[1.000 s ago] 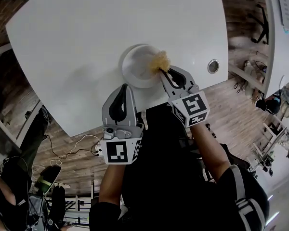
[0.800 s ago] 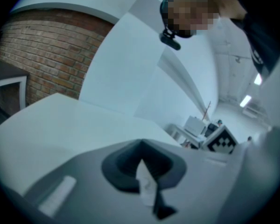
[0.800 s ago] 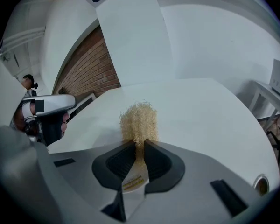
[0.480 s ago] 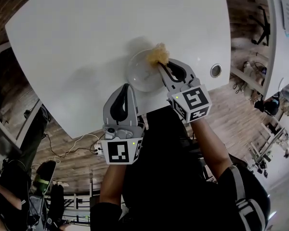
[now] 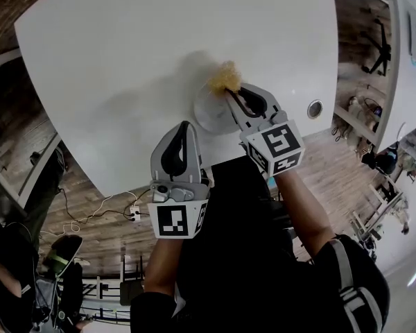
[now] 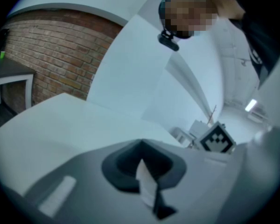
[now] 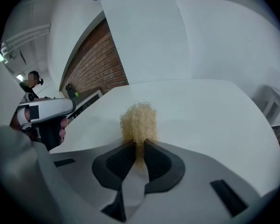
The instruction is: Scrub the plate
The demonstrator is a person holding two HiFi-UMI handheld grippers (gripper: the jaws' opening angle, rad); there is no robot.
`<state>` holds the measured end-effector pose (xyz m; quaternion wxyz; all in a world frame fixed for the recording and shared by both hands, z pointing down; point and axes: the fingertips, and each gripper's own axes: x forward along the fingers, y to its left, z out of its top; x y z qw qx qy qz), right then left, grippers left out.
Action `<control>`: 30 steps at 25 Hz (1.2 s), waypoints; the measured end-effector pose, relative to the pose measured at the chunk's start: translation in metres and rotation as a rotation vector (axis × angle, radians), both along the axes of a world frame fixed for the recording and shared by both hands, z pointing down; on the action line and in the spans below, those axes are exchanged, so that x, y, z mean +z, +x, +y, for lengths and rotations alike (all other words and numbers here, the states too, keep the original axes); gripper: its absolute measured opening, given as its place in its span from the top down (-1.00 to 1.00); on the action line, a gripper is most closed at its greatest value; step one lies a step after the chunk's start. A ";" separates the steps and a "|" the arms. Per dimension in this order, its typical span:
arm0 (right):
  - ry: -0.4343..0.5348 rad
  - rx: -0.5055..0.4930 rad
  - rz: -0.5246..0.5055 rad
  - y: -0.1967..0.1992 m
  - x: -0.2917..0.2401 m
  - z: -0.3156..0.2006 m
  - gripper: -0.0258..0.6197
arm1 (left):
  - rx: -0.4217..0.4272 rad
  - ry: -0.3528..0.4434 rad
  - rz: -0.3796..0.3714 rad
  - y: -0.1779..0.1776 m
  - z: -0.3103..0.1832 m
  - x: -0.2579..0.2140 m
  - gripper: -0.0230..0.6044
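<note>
The round white plate (image 5: 209, 114) has slid rightward on the broad white counter (image 5: 125, 61). At the plate's far rim, the right tongs (image 5: 230, 94) pinch a golden fibrous scrubber (image 5: 224, 78). The left tongs (image 5: 184, 126) hover beside the plate, closed and empty.

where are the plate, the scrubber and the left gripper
plate (image 5: 208, 113): head view, its bare inner surface
scrubber (image 7: 139, 119): right gripper view, its fuzzy middle
left gripper (image 5: 185, 126): head view, at its shut jaw tips
</note>
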<state>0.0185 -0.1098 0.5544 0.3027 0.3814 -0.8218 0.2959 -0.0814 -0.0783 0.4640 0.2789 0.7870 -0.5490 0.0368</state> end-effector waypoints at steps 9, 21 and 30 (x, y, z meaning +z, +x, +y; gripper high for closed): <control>-0.016 -0.067 -0.002 -0.021 0.002 0.007 0.76 | -0.039 -0.003 0.017 -0.008 0.006 0.001 0.92; -0.019 -0.099 -0.007 -0.031 0.000 0.032 0.76 | -0.035 0.009 0.010 -0.009 0.023 -0.001 0.92; -0.030 -0.125 0.001 -0.034 -0.002 0.063 0.76 | -0.007 0.022 0.021 -0.003 0.037 -0.003 0.92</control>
